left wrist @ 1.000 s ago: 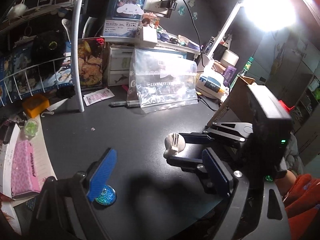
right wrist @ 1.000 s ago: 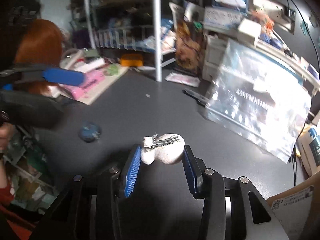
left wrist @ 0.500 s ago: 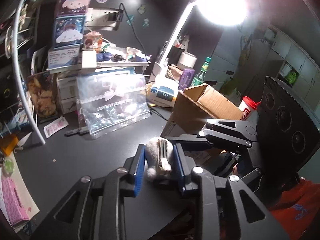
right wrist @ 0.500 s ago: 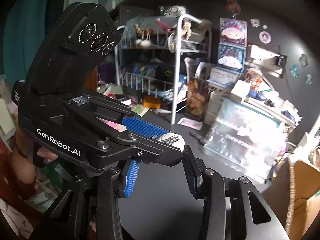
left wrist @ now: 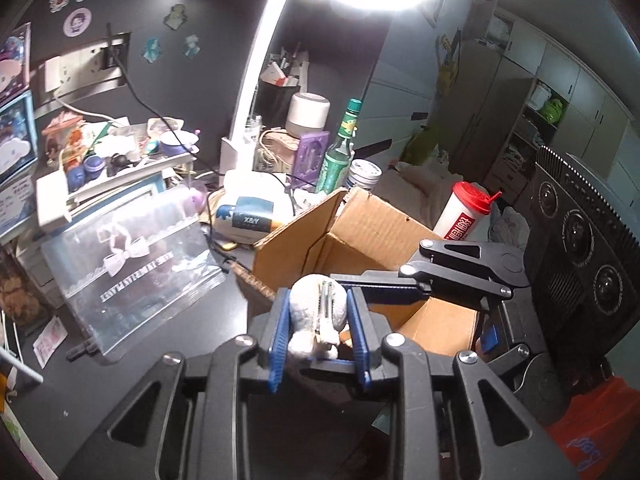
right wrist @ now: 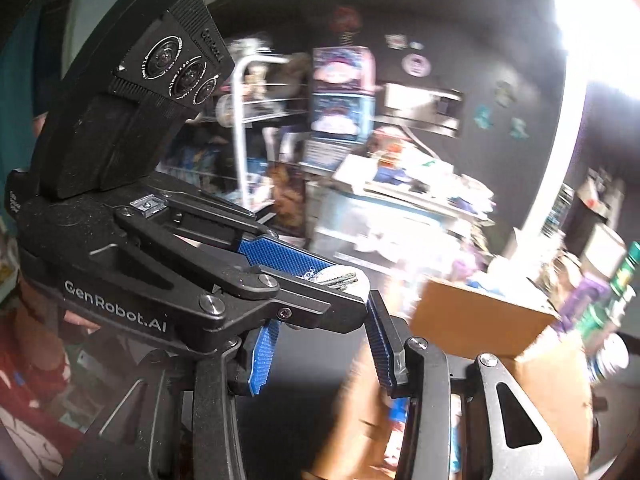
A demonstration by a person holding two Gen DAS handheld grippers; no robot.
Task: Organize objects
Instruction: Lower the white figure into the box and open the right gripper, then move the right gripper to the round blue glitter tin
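A white fluffy hair clip (left wrist: 316,312) with a metal clasp sits between the blue pads of my left gripper (left wrist: 317,294), which is shut on it. From the right, my right gripper's black fingers (left wrist: 384,280) reach in and close on the same clip from above and below. In the right wrist view the clip (right wrist: 340,278) shows at the tips of my right gripper (right wrist: 322,308), half hidden by the left gripper's body and its blue pad (right wrist: 280,256). Both grippers hold the clip in the air, at the near edge of an open cardboard box (left wrist: 360,220).
The cardboard box (right wrist: 480,320) stands on the dark desk (left wrist: 200,340). A clear zip bag (left wrist: 136,264) leans at the left. Behind the box are a green bottle (left wrist: 340,152), a red-lidded cup (left wrist: 464,216) and a bright white desk lamp (left wrist: 248,92).
My left gripper, open and apart a second ago, has closed on the clip held by the right gripper. Both have risen together from the desk toward the cardboard box.
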